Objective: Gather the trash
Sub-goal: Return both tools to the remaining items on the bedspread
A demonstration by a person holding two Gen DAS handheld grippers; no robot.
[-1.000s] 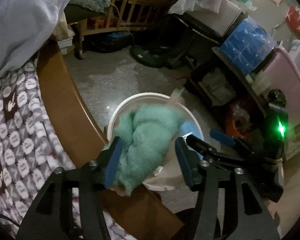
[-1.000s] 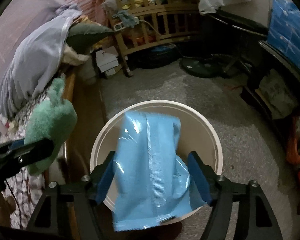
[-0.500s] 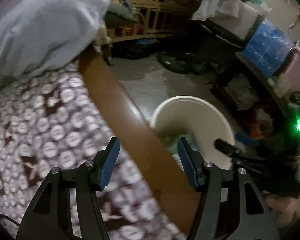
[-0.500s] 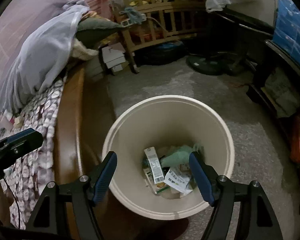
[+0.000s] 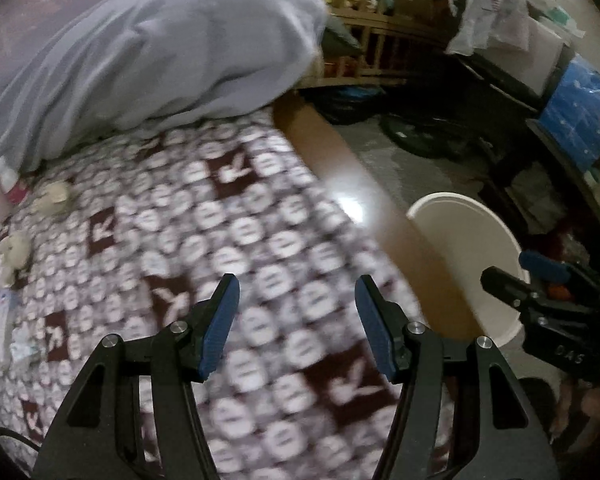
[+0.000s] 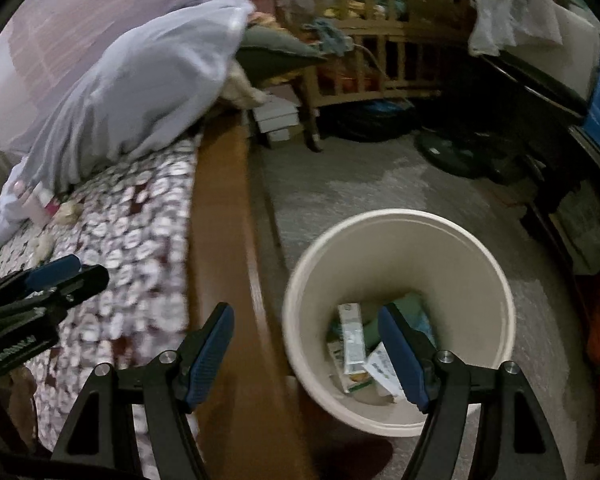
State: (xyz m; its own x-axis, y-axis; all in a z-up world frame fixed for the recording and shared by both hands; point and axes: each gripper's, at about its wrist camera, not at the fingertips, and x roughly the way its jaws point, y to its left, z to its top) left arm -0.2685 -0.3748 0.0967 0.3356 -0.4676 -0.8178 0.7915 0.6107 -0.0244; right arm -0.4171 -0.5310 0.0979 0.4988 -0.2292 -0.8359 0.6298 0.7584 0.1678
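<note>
White bin (image 6: 400, 240) on the floor just beside the wooden bed rail (image 6: 220, 240); cartons, paper and a greenish wad lie at its bottom (image 6: 364, 344). A second ago the left gripper (image 5: 296, 320) held a green fuzzy bundle over the bin and the right gripper (image 6: 306, 354) held a blue plastic bag there; both pieces are now gone from the jaws and presumably among the litter inside. Both grippers released, jaws apart, nothing between the pads. Left gripper has swung off the bin and now looks down on the patterned bedspread (image 5: 240, 240); right gripper straddles the rail with the bin under its right finger. Meaning: that drop is done, and the hunt for more trash turns to the bed. Candidates, blurred: two pale crumpled lumps (image 5: 14, 250) near the left edge of the bedspread, a flat wrapper-like piece (image 5: 4, 328) below them. Grey-blue duvet (image 5: 160, 52) heaped at the head; crib and clutter beyond.
</note>
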